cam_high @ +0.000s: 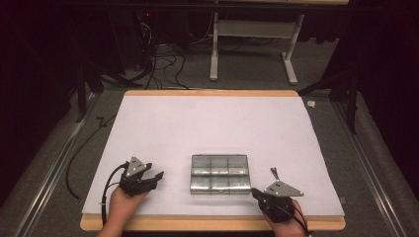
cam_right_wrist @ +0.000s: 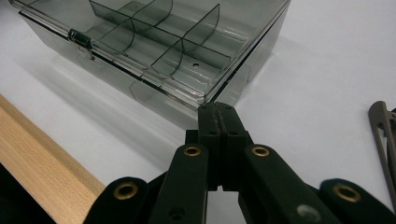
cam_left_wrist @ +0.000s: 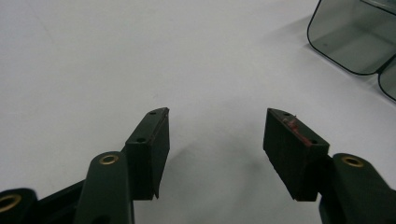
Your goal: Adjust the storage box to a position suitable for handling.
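Note:
A clear plastic compartment box (cam_high: 220, 174) with its lid closed lies near the front middle of the white mat (cam_high: 212, 123). My left gripper (cam_high: 157, 177) rests on the mat to the box's left, a short gap away, open with nothing between its fingers. In the left gripper view the gripper (cam_left_wrist: 215, 128) faces bare mat, and a corner of the box (cam_left_wrist: 355, 39) shows at the upper right. My right gripper (cam_high: 254, 192) is shut at the box's front right corner. In the right gripper view its closed tips (cam_right_wrist: 217, 109) sit right at that corner of the box (cam_right_wrist: 154, 46), holding nothing visible.
A thin metal tool (cam_high: 273, 174), also (cam_right_wrist: 384, 128), lies on the mat just right of the box. The box's latch (cam_right_wrist: 79, 39) faces the wooden table edge (cam_right_wrist: 37, 163). Beyond the table are cables (cam_high: 163, 64) and a white desk frame (cam_high: 252, 44).

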Available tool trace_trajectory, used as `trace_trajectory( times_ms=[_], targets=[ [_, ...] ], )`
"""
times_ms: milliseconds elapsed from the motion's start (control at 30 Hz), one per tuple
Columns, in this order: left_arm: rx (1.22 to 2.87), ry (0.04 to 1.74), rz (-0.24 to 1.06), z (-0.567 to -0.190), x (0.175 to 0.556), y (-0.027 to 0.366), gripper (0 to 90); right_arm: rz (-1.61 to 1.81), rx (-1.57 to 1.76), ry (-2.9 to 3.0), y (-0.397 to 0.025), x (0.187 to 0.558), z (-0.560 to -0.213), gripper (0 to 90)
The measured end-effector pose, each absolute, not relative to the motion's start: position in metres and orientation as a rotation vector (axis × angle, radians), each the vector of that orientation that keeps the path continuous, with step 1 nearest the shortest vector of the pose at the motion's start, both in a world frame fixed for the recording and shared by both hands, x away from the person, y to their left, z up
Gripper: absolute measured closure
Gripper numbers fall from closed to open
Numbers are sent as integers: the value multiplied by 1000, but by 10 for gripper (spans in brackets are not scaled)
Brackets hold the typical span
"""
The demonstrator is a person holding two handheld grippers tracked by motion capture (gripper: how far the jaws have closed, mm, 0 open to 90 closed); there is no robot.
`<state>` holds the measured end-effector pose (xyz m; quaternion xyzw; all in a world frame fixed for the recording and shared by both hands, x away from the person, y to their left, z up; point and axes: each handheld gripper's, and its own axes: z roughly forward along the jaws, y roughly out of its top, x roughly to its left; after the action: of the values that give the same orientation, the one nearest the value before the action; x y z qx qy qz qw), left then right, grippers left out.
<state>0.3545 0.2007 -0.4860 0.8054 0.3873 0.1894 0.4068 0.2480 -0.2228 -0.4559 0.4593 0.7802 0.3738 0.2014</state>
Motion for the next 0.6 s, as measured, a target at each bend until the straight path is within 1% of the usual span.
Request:
trace_trajectory(
  times_ms=[67,133,300,400,600],
  targets=[
    [2038,964,483,-486,354,200,413,1044,1288,2179,-223,248,-456,900],
    [2034,948,496,-485,352,199,438,1048,1285,2178,-223,249,-456,900],
    [2020,936,456,-484,347,197,481,1055,1293,2174,-223,249,-456,900],
    [1982,919,399,-482,343,193,513,1058,1293,2173,-223,249,-455,900],
    [1991,831,393,-476,332,179,583,1065,1289,2167,-222,249,-454,900]
  ],
)
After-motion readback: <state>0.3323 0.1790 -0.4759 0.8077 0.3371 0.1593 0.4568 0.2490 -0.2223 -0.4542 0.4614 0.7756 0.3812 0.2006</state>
